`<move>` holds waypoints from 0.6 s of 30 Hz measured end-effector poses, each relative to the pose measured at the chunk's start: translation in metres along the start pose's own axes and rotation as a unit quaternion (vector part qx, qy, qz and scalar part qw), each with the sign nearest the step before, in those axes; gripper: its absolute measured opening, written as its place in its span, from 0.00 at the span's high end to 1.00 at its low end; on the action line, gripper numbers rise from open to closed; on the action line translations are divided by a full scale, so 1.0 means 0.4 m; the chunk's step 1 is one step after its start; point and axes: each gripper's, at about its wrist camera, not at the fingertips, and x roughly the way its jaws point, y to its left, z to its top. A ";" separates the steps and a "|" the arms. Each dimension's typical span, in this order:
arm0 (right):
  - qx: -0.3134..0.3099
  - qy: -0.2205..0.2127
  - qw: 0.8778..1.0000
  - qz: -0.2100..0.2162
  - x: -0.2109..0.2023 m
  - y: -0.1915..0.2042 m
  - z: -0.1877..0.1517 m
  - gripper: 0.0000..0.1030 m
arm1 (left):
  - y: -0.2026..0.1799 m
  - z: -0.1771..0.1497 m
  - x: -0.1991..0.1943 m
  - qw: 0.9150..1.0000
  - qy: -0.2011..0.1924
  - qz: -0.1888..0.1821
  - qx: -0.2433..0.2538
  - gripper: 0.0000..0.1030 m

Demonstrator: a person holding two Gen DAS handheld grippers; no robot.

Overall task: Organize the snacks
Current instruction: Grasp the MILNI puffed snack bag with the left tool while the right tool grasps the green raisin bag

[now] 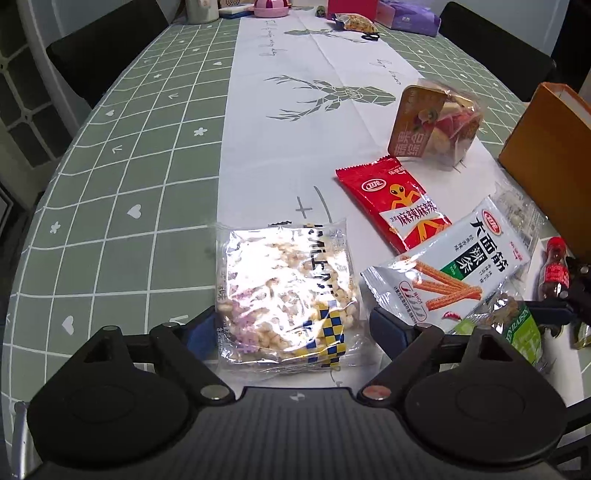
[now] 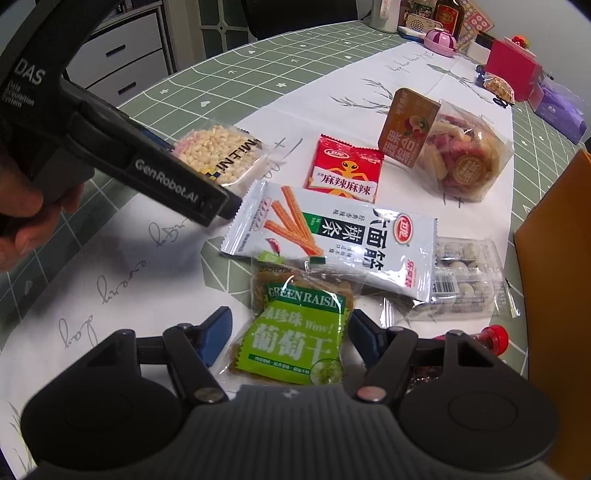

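Note:
My left gripper (image 1: 291, 325) stands open low over the table, with a clear pack of puffed rice (image 1: 291, 291) lying between its blue pads, which do not press on it. My right gripper (image 2: 290, 332) is open around a green raisin pack (image 2: 295, 332) that lies flat; a gap shows at its left pad. A white pack of spicy strips (image 2: 343, 236) overlaps the raisin pack's far end. Beyond lie a red spicy snack pack (image 2: 345, 171) and an upright bag of fruit chips (image 2: 454, 155).
An orange box (image 2: 554, 258) stands at the right edge. A clear pack of pale candies (image 2: 461, 277) and a small red-capped bottle (image 2: 491, 338) lie beside it. A hand (image 2: 29, 206) holds the left gripper. Cups, boxes and bags crowd the table's far end (image 1: 369, 22).

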 end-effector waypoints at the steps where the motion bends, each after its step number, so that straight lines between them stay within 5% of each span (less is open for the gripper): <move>1: 0.000 -0.001 1.000 0.000 0.000 0.000 -0.001 0.35 | -0.001 -0.003 0.000 1.000 -0.002 0.002 0.003 0.00; 10: 0.003 -0.012 1.000 -0.003 -0.004 -0.001 -0.010 0.38 | 0.008 -0.017 -0.014 1.000 -0.008 -0.003 0.009 0.05; 18: 0.012 -0.014 1.000 -0.004 -0.010 0.002 -0.013 0.51 | 0.023 -0.027 -0.040 1.000 -0.008 -0.011 0.019 0.15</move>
